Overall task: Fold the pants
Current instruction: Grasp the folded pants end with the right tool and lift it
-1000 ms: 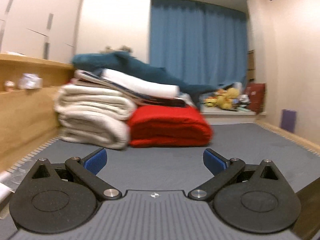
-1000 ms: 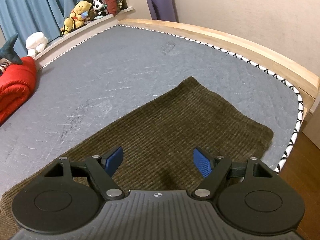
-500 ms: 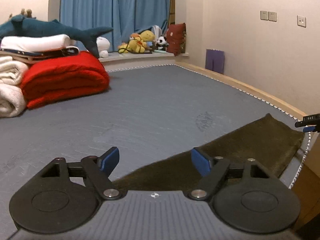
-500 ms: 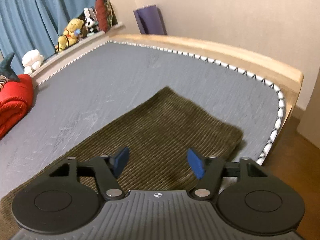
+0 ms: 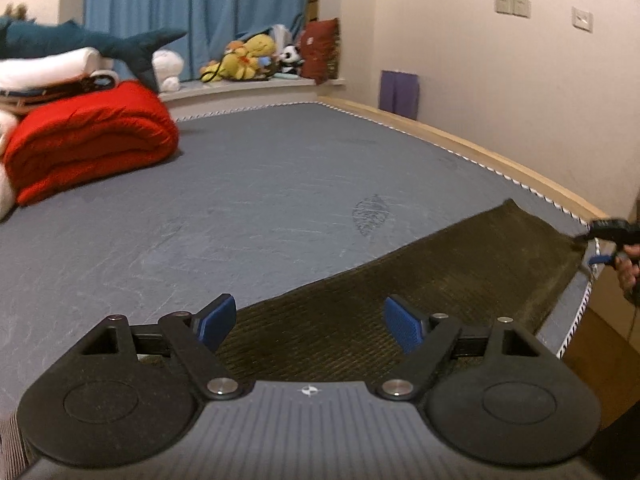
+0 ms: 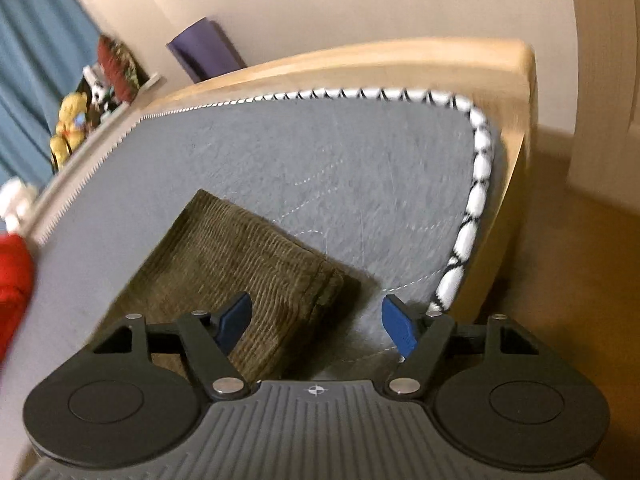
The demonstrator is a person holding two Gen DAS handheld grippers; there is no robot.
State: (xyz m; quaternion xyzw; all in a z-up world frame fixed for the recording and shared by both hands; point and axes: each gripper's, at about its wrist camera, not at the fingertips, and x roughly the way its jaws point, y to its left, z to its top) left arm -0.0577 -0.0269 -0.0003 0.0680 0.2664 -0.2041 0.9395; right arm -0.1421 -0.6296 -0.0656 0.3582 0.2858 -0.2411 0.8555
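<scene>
Left hand-held gripper (image 5: pixel 310 322) sits low over the near end of the pants (image 5: pixel 420 292), pointing forward along the mattress (image 5: pixel 240 208). Its two blue fingertips (image 5: pixel 218 316) are spread wide apart and hold nothing; the cloth lies beneath and between them.

Right hand-held gripper (image 6: pixel 316 324) is pitched downward toward the corner of the mattress (image 6: pixel 320 168). Its blue fingertips (image 6: pixel 396 330) are also spread wide, with nothing between them. The left fingertip is above the cloth, the right one above bare mattress just beside the hem corner. In the left wrist view, this gripper (image 5: pixel 608 236) appears at the far right edge, at the far end of the pants, with part of the person's hand (image 5: pixel 628 268) behind it.

The pants (image 6: pixel 240 264) are dark olive corduroy, lying flat as a long strip on the grey mattress, running from the left gripper to the corner near the right gripper. The hem end lies near the white-and-black piped edge (image 6: pixel 476 196) of the mattress, without reaching it.

A wooden bed frame (image 6: pixel 516 120) borders the mattress. At the far side lie a folded red blanket (image 5: pixel 88 140), a plush shark (image 5: pixel 120 46) and stuffed toys (image 5: pixel 248 56) before a blue curtain (image 5: pixel 192 12).
</scene>
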